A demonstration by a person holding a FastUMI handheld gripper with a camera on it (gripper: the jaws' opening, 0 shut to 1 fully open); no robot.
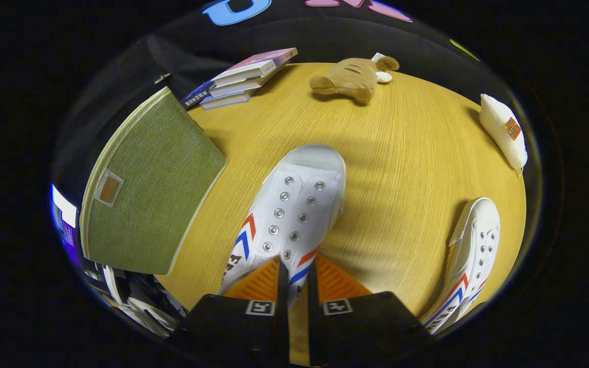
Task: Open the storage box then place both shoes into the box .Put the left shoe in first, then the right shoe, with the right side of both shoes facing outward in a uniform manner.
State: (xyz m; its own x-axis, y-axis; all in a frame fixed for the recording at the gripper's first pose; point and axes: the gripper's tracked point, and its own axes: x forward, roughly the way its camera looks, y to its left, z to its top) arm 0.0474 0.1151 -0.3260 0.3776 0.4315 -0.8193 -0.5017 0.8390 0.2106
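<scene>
A white canvas shoe with red and blue chevrons points away from me, its heel end between my fingers. My gripper is shut on the shoe's rear edge, and the shoe hangs slightly above the wooden table. The second white shoe lies on the table to the right of my fingers. The green fabric storage box stands to the left, its lid closed, a small label window on it.
A stack of books lies beyond the box at the table's far edge. A brown plush toy sits at the far middle. A white pillow-shaped plush rests at the far right edge.
</scene>
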